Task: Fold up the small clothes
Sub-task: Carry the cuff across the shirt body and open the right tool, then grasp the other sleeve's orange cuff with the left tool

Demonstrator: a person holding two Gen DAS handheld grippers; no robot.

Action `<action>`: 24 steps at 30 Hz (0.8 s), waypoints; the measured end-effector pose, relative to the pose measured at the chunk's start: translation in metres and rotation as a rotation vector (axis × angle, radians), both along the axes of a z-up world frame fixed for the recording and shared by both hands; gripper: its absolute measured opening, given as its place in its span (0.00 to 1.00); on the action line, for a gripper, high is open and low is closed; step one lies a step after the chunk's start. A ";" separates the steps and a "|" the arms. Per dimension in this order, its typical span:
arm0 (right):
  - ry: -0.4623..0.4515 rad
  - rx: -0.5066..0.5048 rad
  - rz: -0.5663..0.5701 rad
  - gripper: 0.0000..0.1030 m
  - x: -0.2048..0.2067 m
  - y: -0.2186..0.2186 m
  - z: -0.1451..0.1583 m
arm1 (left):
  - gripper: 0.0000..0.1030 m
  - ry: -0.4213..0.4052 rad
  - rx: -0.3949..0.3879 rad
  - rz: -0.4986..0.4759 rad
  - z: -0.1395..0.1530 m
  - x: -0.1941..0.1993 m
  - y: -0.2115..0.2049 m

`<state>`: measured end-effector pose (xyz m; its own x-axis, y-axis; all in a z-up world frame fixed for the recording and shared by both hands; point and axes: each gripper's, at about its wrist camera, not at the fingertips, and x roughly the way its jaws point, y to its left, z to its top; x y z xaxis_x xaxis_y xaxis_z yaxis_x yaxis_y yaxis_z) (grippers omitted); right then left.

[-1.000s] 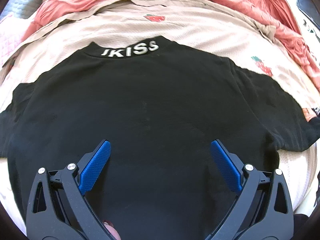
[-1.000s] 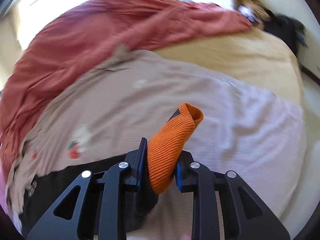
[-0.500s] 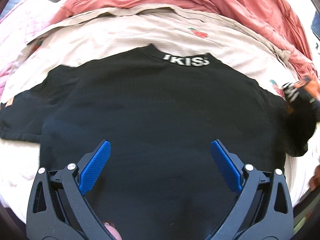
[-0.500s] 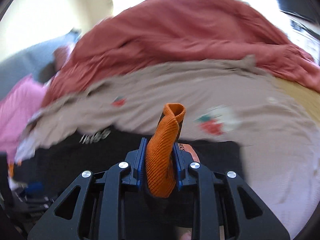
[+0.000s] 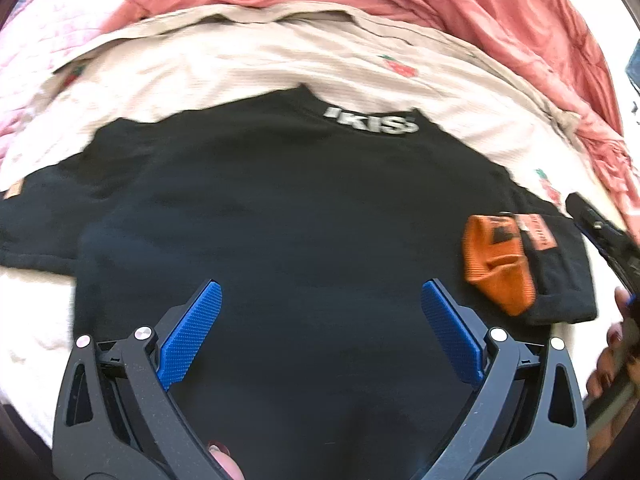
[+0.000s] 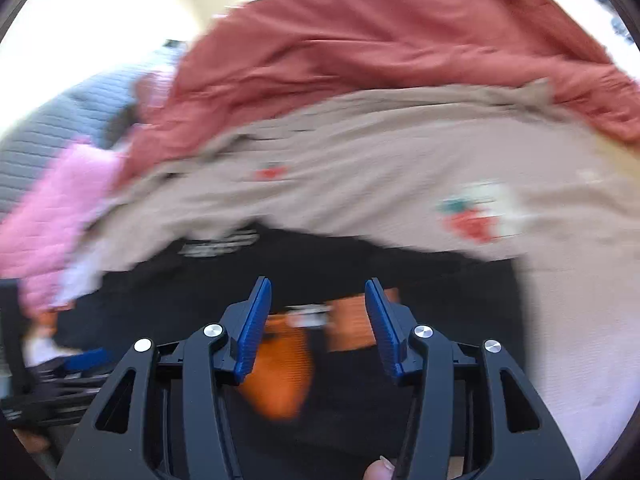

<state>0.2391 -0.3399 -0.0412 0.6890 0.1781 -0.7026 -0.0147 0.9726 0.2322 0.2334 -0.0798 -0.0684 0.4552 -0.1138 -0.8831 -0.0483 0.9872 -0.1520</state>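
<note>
A black T-shirt with white lettering at the collar lies spread flat on the bed. Its right sleeve, ending in an orange cuff, is folded in onto the body. My left gripper hangs open over the shirt's lower middle, holding nothing. My right gripper hovers above the orange cuff; its jaws are opening and the pads no longer touch the cloth. In the left wrist view the right gripper's black body and a hand show at the right edge.
A beige sheet with strawberry prints lies under the shirt. A crumpled red blanket lies at the back, pink quilted cloth at the left. The left sleeve stretches out to the left.
My right gripper carried the orange-cuffed sleeve leftward over the shirt, laid it on the body and let go. The left gripper's view shifted so the collar sits farther right.
</note>
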 end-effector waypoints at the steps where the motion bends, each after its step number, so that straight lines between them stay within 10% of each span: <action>1: 0.013 -0.061 -0.050 0.46 0.001 -0.012 -0.001 | 0.91 0.004 -0.021 -0.014 0.000 0.002 -0.007; 9: 0.104 0.021 -0.201 0.46 0.004 -0.064 -0.016 | 0.84 0.065 -0.234 -0.148 -0.012 0.029 -0.079; 15: 0.112 0.015 -0.185 0.51 0.005 -0.058 -0.017 | 0.74 0.166 -0.224 -0.099 -0.042 0.041 -0.105; 21: 0.130 0.042 -0.207 0.52 0.010 -0.064 -0.022 | 0.14 0.113 -0.222 -0.083 -0.034 0.044 -0.114; 24: 0.131 0.065 -0.221 0.52 0.010 -0.068 -0.023 | 0.08 0.061 -0.209 -0.131 -0.019 0.042 -0.115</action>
